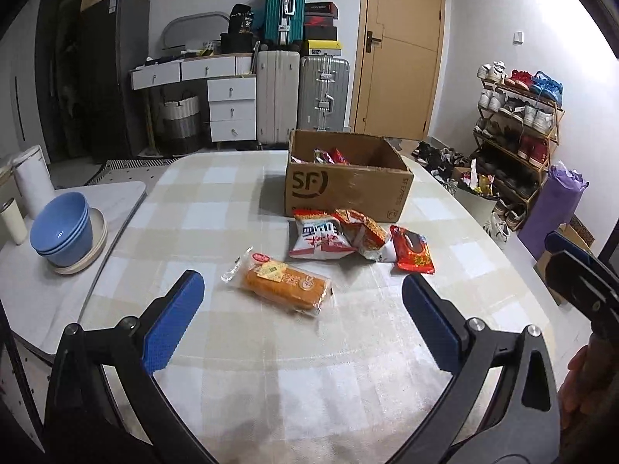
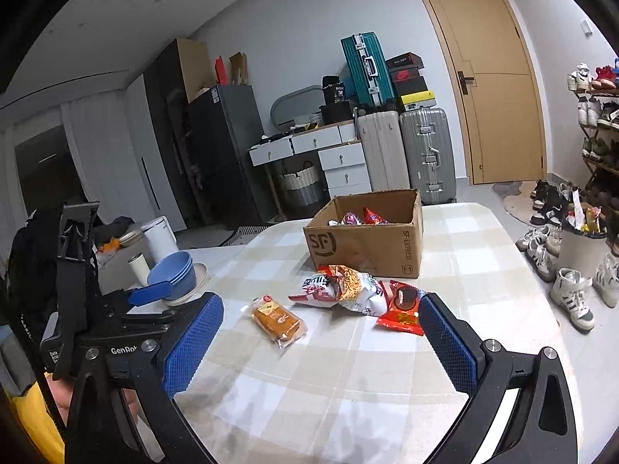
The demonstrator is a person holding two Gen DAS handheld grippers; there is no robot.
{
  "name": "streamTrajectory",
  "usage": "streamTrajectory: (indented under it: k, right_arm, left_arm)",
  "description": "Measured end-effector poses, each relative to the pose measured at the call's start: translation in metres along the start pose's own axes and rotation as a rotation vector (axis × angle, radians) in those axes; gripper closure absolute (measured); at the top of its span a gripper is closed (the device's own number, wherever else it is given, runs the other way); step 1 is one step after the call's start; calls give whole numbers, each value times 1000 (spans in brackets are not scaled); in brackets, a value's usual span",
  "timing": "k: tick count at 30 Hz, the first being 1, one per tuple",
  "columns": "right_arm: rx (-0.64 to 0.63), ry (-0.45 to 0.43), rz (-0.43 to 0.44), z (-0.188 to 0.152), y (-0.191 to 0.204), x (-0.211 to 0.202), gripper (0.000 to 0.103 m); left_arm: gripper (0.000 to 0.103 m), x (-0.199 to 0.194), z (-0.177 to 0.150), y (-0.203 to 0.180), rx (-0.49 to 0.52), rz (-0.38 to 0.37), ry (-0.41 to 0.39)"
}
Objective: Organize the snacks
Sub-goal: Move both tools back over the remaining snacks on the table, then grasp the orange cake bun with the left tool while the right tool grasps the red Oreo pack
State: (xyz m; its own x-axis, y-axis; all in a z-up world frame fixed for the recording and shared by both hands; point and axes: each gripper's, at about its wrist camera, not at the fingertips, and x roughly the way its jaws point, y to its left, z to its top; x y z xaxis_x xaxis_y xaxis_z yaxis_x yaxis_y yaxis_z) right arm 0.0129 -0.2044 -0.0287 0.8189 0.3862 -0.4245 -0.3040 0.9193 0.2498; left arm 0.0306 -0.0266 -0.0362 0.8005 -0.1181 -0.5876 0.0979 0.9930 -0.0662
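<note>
Left wrist view: left gripper [image 1: 303,290] hovers over the checked table [image 1: 240,201], jaws spread wide and empty, a wrapped orange cake [image 1: 282,284] lying flat just ahead between the blue pads [image 1: 174,321]. Beyond it, a cluster of three packets touching or overlapping: white-and-red snack bag [image 1: 317,237], crumpled orange-red bag [image 1: 363,236], red chocolate-pie packet [image 1: 412,249]. Open cardboard box [image 1: 344,187] stands just behind them, more snacks inside. Stacked blue bowls [image 1: 62,232] sit on a plate at the left. Right wrist view: right gripper [image 2: 321,319] also held above the table, jaws released, gripping nothing; cake [image 2: 277,319] and red packet [image 2: 402,309] lie ahead of it.
</note>
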Motion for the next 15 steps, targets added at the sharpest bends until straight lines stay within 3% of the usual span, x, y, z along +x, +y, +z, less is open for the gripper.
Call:
streamTrajectory:
  k: [6, 15]
  right_arm:
    - [18, 26, 6, -6, -2, 8, 1]
    - [51, 63, 26, -23, -13, 29, 1]
  left_arm:
    - [1, 13, -2, -4, 10, -5, 28]
    - [1, 53, -14, 21, -10, 68, 106]
